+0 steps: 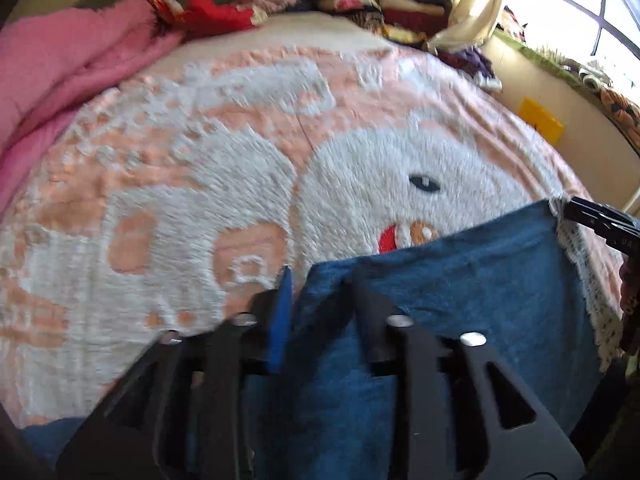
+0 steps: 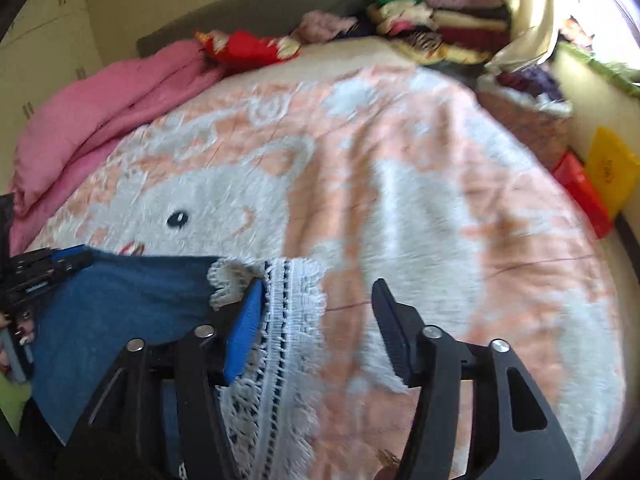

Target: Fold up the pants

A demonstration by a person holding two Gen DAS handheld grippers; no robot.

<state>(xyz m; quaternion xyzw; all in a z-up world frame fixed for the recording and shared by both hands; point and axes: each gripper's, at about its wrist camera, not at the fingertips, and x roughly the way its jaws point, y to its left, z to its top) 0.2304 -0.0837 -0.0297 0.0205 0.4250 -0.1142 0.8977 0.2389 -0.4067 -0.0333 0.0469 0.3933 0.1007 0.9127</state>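
I see the bed [image 2: 360, 184] filling both views under its pink-and-white blanket [image 1: 200, 184], with the blue pants [image 1: 460, 280] spread over the near edge, close below both cameras. Their far edge runs left to right between my two tools, so I judge the long axis runs toward me, though the near end is hidden. A white lace trim [image 2: 288, 320] lines their right side. The step looks like gripping the far corners for a fold — the next move calls for firm pinches, then an even lift. My left hand-held gripper [image 1: 320, 300] has denim between its narrow jaws; whether they clamp it I cannot tell. My right hand-held gripper [image 2: 320, 312] stands released, straddling the lace.
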